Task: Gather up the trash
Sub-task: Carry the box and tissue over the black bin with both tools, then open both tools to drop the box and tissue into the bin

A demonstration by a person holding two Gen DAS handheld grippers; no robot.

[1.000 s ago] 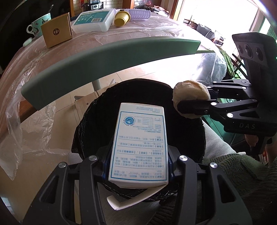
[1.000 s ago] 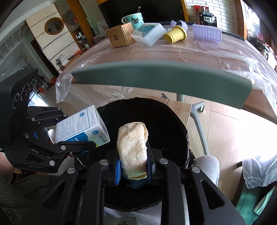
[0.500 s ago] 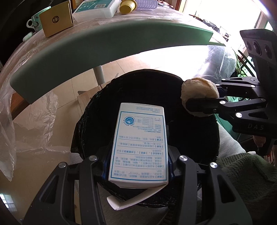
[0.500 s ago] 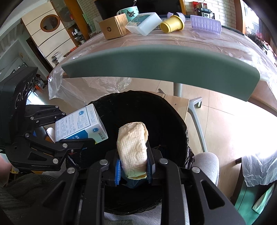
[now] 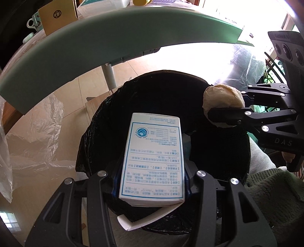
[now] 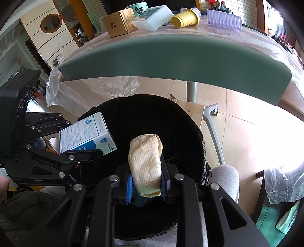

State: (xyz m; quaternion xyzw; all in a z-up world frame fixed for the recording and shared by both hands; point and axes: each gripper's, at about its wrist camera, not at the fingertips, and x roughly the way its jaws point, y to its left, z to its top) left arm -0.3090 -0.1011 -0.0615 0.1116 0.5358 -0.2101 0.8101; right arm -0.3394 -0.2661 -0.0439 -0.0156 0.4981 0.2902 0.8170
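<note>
My left gripper [image 5: 152,176] is shut on a white and blue printed carton [image 5: 153,161] and holds it over the black-lined trash bin [image 5: 117,121]. The carton also shows in the right wrist view [image 6: 85,133]. My right gripper [image 6: 146,182] is shut on a crumpled paper towel wad [image 6: 146,159], also above the bin [image 6: 186,133]. In the left wrist view the wad [image 5: 222,100] sits over the bin's right rim, held by the right gripper [image 5: 228,112].
A green curved chair back [image 6: 171,55] arches just beyond the bin. Behind it, the plastic-covered table [image 6: 256,36] holds a brown box [image 6: 119,22], a white container [image 6: 152,17], a yellow cup [image 6: 186,19] and stacked clear cups [image 6: 224,19]. My knees flank the bin.
Both grippers have moved forward and lower over the bin, still holding the carton and the paper towel wad. The bin and chair back look larger and nearer.
</note>
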